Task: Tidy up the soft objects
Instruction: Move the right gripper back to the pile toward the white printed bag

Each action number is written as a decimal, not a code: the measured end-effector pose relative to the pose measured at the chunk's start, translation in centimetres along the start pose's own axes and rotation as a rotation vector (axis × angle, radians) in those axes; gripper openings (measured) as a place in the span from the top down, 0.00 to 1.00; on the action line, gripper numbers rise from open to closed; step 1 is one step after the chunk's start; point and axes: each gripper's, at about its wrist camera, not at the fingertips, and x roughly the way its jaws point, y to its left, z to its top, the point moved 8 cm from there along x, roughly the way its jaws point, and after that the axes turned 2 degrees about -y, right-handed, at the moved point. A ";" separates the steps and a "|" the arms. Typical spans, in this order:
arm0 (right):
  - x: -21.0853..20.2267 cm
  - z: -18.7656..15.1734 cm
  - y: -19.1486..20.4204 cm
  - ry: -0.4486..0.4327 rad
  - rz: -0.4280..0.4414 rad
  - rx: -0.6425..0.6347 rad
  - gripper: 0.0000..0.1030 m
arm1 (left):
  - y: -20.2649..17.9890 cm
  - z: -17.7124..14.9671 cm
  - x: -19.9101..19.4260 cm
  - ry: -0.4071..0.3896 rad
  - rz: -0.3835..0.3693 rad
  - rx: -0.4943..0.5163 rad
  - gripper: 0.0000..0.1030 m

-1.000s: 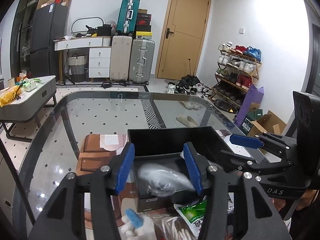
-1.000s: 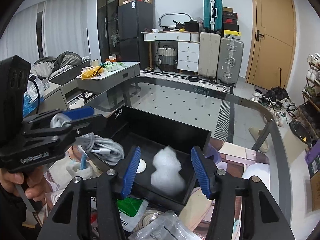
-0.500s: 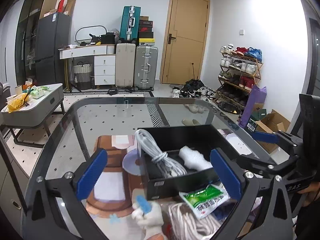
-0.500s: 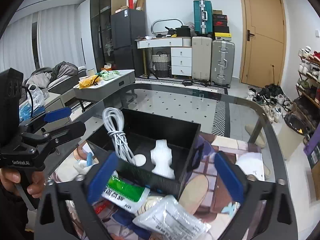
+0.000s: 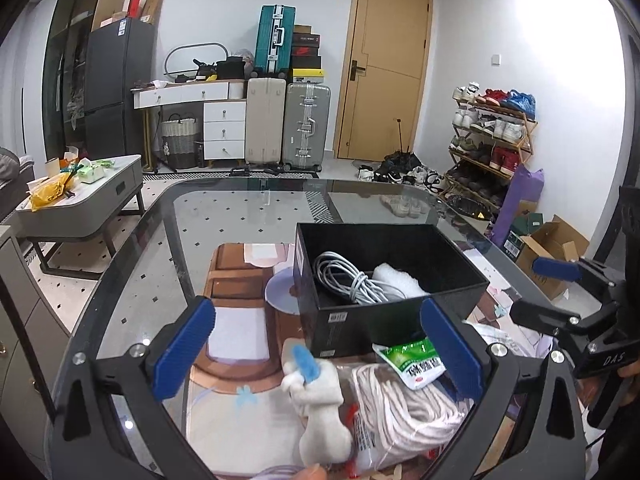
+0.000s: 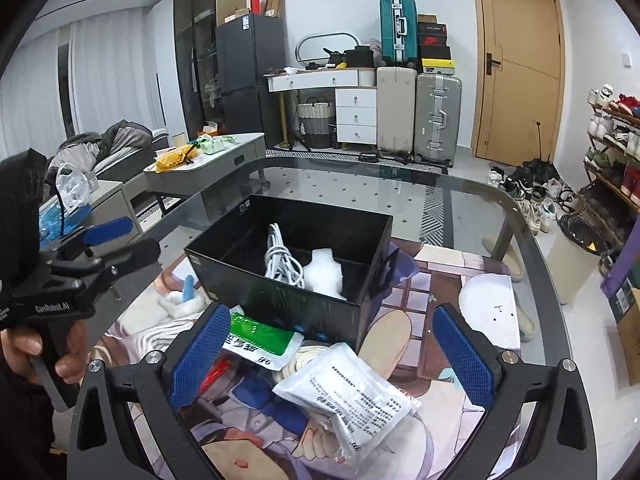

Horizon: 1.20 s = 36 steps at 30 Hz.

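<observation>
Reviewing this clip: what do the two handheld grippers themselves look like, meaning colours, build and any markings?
Both are matte black frames with silver bolts and two fingers, each faced with a ribbed blue pad. The left gripper carries white lettering reading "GenRobot.AI" on its body in the right wrist view. The right gripper shows white letters "DAS" in the left wrist view. Each has a black pistol-style handle. No cables or sleeves are clearly visible.

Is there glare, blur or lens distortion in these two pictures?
Left wrist view: strong fisheye bend with dark corners, the wall at right washed out, the black box sharp. Right wrist view: the same bend, reflections on the glass table, no motion blur.
</observation>
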 end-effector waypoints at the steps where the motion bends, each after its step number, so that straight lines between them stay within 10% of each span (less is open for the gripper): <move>1: -0.1 0.0 0.1 0.000 0.000 -0.006 0.01 | -0.2 -0.2 -0.1 0.005 0.001 0.006 0.00; 36: 0.3 -2.8 -4.7 0.097 -0.023 0.034 0.01 | 0.2 -4.9 -0.1 0.113 0.025 0.046 0.00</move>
